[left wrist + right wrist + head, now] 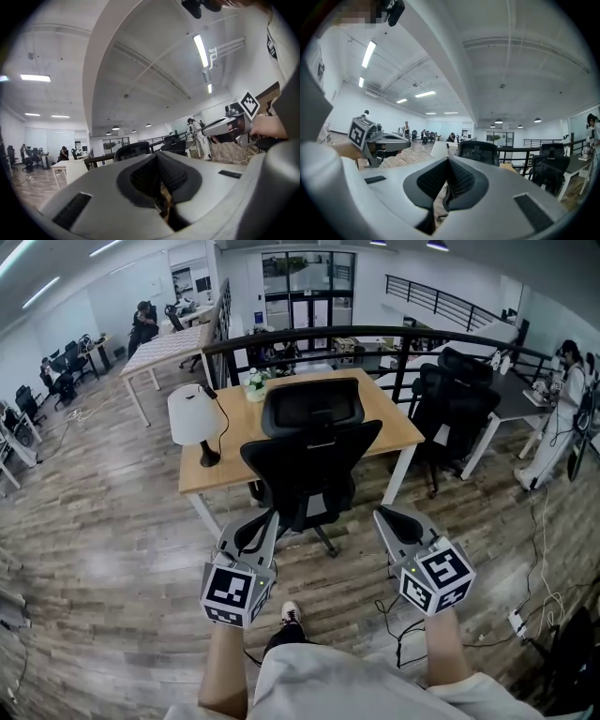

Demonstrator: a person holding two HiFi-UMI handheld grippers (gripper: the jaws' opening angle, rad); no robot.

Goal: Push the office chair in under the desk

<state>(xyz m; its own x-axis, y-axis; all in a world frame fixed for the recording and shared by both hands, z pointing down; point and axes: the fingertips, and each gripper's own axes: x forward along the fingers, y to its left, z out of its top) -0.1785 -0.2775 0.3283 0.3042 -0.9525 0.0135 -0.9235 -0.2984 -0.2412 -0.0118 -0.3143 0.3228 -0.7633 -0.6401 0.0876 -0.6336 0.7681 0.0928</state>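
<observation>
1. Office chair [311,465] belongs under the wooden desk [392,423], the biggest thing ahead of me; the desk's long edge runs left to right across my view.
2. It stands at the desk's near edge with its backrest facing me and its wheeled base on my side. I cannot tell how far the seat is under.
3. It lies straight ahead, between my two hands, so I judge the push goes away from me, across that long edge.
4. Left gripper [265,518]: clenched on nothing, just beside the seat's left side. I judge it the nearer one.
5. Right gripper [386,517]: also clenched and empty, standing apart from the chair's right side.
</observation>
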